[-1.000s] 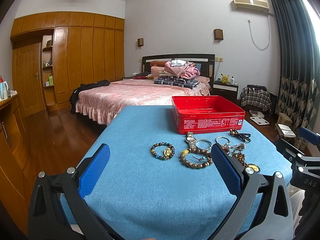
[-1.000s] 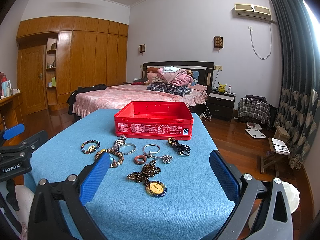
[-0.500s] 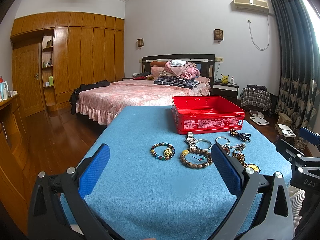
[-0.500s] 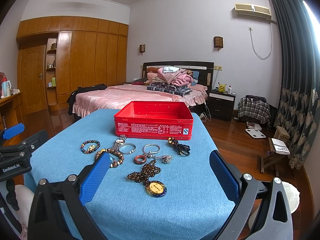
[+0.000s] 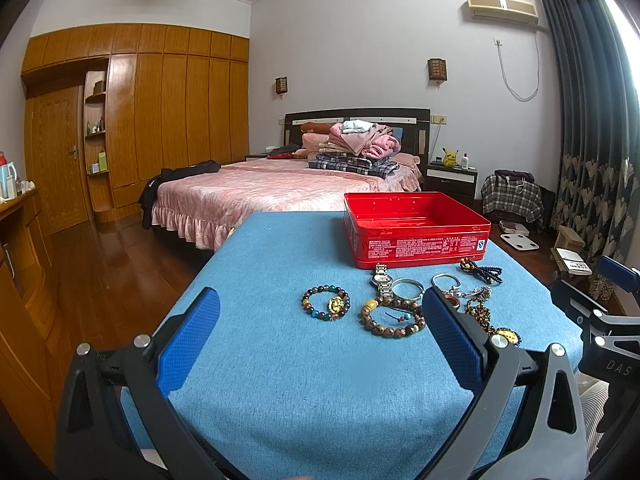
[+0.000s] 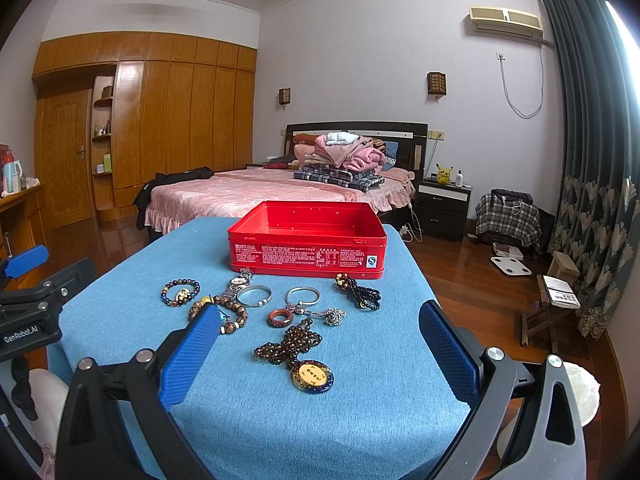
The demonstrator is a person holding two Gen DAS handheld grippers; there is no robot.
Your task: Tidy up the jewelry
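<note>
An open, empty red tin box (image 6: 307, 248) stands at the far end of the blue-covered table (image 6: 360, 420); it also shows in the left wrist view (image 5: 416, 236). Jewelry lies in front of it: a colourful bead bracelet (image 5: 326, 303), a watch (image 5: 382, 282), a brown bead bracelet (image 5: 393, 320), silver bangles (image 6: 254, 295), a red-brown ring (image 6: 280, 317), dark beads (image 6: 360, 294) and a bead necklace with gold pendant (image 6: 312, 376). My left gripper (image 5: 320, 344) is open and empty near the table's front. My right gripper (image 6: 318, 354) is open and empty over the necklace.
A bed (image 6: 260, 192) with folded clothes stands behind the table. Wooden wardrobes (image 5: 160, 128) line the left wall. A nightstand (image 6: 442, 204), a scale and a small stool (image 6: 554, 304) are on the wooden floor to the right.
</note>
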